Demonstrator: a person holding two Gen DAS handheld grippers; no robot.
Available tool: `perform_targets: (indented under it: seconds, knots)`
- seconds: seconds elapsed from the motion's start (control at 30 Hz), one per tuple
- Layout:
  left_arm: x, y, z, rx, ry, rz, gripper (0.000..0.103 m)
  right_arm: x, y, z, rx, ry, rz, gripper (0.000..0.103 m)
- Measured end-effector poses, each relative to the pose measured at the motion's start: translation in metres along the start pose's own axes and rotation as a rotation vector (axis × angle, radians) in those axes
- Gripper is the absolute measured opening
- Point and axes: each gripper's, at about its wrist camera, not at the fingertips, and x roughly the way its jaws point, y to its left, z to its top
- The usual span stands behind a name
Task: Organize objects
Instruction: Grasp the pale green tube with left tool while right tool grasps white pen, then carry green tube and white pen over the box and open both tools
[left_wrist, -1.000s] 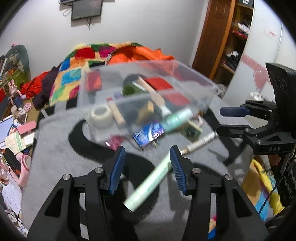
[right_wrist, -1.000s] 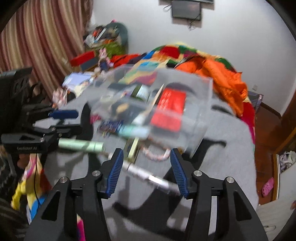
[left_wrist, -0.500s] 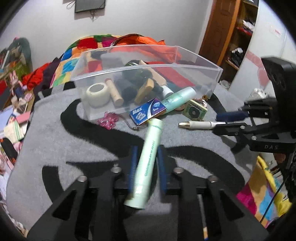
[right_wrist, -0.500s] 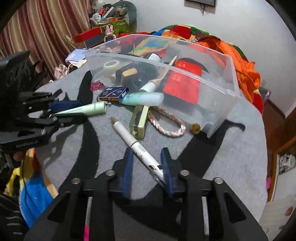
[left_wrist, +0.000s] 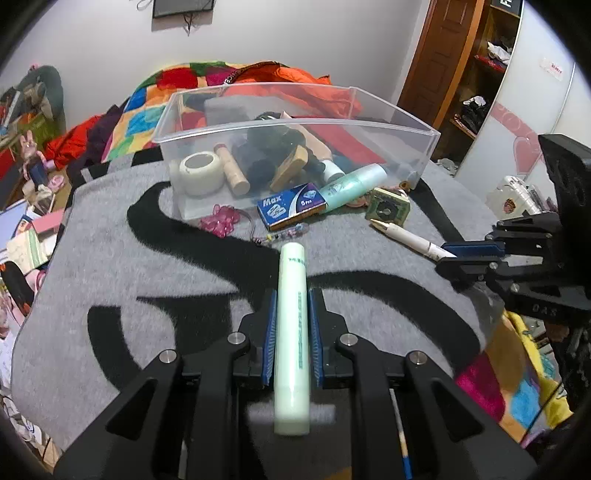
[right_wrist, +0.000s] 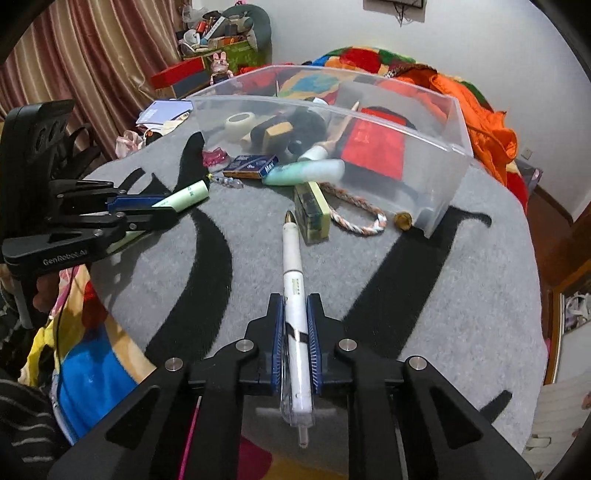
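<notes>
My left gripper (left_wrist: 291, 295) is shut on a pale green tube (left_wrist: 291, 325) that points at the clear plastic bin (left_wrist: 295, 125). My right gripper (right_wrist: 295, 301) is shut on a white pen (right_wrist: 293, 280); it also shows at the right of the left wrist view (left_wrist: 447, 256). The left gripper shows in the right wrist view (right_wrist: 170, 210) with the tube (right_wrist: 188, 194). The bin (right_wrist: 436, 147) holds a tape roll (left_wrist: 201, 173) and several other items. In front of it lie a blue Max box (left_wrist: 291, 208), a teal bottle (left_wrist: 351, 186) and a yellow-green box (right_wrist: 312, 212).
The grey and black blanket (left_wrist: 147, 266) covers the surface. A braided cord (right_wrist: 354, 214), a pink clip (left_wrist: 221, 219) and a small round cap (right_wrist: 402, 220) lie near the bin. A colourful quilt (left_wrist: 155, 99) is behind. A wooden door (left_wrist: 443, 55) is at the far right.
Both grippers have closed: the left on the green tube, the right on the white pen. The views have dropped lower and steadied over the blanket.
</notes>
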Motion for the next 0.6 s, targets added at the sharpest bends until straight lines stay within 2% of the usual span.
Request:
perform_targets:
  seconds: [0.1,0.27,0.6]
  knots:
    - [-0.002,-0.006,-0.001,0.019,-0.014,0.033,0.015,0.000,0.004,-0.001,0.013,-0.023,-0.017,0.011]
    - [-0.010,-0.007,-0.001,0.012,-0.032,0.034,0.015,-0.013,0.015,0.000,-0.010,-0.083,0.004,0.010]
    - [-0.045,-0.001,0.032,-0.018,-0.160,0.036,0.015,-0.043,0.009,0.030,0.064,-0.226,0.036,0.010]
